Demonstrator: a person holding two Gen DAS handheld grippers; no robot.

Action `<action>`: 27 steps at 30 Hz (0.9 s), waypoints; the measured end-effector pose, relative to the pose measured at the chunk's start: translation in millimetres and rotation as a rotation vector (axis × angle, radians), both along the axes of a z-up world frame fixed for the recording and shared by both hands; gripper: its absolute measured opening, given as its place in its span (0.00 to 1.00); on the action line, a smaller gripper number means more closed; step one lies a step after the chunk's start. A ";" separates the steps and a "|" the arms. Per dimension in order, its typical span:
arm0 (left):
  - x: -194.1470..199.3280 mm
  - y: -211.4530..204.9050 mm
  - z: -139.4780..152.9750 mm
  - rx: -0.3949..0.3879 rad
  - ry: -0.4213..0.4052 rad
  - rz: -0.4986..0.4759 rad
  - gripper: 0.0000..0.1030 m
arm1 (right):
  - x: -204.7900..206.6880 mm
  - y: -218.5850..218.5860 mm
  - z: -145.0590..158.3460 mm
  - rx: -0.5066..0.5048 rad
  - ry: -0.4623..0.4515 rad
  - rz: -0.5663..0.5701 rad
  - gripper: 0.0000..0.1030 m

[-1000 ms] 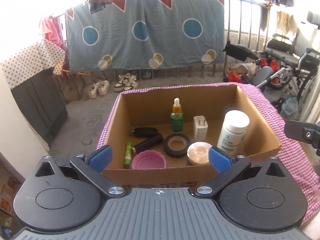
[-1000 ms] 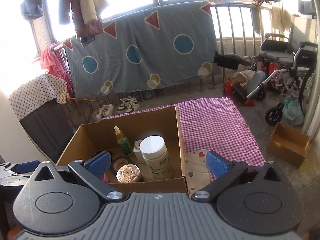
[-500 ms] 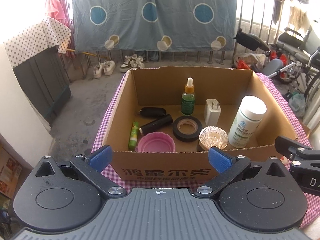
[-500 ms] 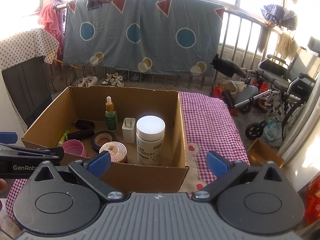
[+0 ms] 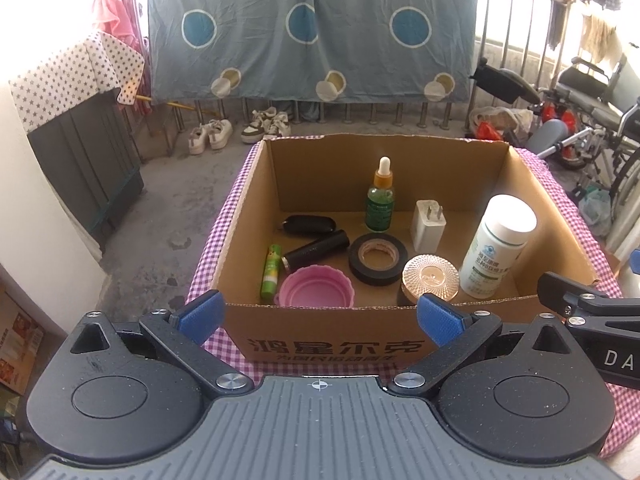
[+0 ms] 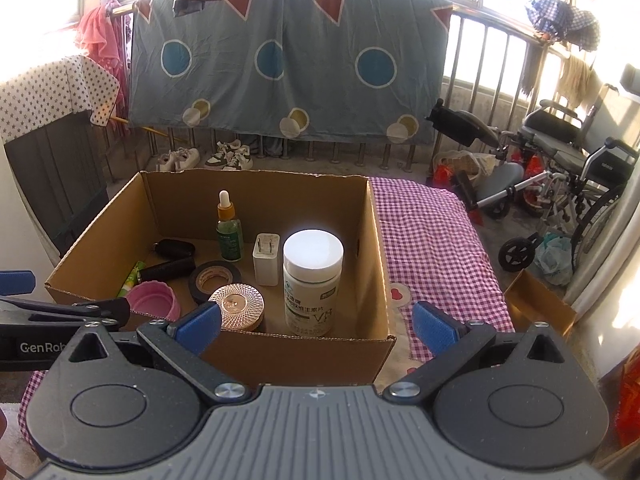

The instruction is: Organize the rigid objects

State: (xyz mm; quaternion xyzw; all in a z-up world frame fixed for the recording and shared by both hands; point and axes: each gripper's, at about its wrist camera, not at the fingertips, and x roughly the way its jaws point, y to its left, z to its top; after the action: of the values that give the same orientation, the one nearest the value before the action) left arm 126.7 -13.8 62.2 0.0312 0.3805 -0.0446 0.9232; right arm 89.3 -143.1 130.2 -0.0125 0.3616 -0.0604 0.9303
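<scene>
A cardboard box [image 5: 320, 344] [image 6: 372, 248] stands on a checked cloth. Inside are a white pill bottle [image 5: 498, 246] [image 6: 312, 280], a green dropper bottle [image 5: 381, 196] [image 6: 229, 228], a white charger [image 5: 428, 224] [image 6: 266, 258], a black tape roll [image 5: 377, 258] [image 6: 214, 276], a gold faceted lid [image 5: 430, 278] [image 6: 236, 304], a pink cup [image 5: 316, 286] [image 6: 154, 300], a black tube [image 5: 316, 250], a green stick [image 5: 271, 274] and a black key case [image 5: 308, 224]. My left gripper [image 5: 320, 318] is open and empty before the box's near wall. My right gripper [image 6: 316, 326] is open and empty at the near right corner.
The purple checked cloth [image 6: 428, 240] lies right of the box. A wheelchair [image 6: 568, 176] stands at the far right, a small cardboard box [image 6: 536, 300] on the floor beside the cloth. A blue sheet hangs on the railing [image 5: 312, 36], shoes [image 5: 236, 132] below it. A dark cabinet [image 5: 84, 160] stands left.
Both grippers have pulled back and risen, so the box sits farther off and is seen more from above. The objects in the box have not moved. Both grippers stay open.
</scene>
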 end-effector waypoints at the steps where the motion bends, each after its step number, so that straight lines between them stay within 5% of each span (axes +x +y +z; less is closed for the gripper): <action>1: 0.0 0.0 0.5 0.001 -0.001 0.001 1.00 | 0.0 -0.2 0.0 0.002 0.002 -0.001 1.00; 27: -1.5 -1.5 0.6 0.020 -0.003 0.005 0.99 | 0.4 -5.0 -2.0 0.024 0.014 -0.013 1.00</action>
State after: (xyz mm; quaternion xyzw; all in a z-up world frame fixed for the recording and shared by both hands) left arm 125.2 -15.3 62.8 0.0396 0.3795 -0.0382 0.9236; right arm 89.7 -148.0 128.2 0.0004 0.3690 -0.0619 0.9274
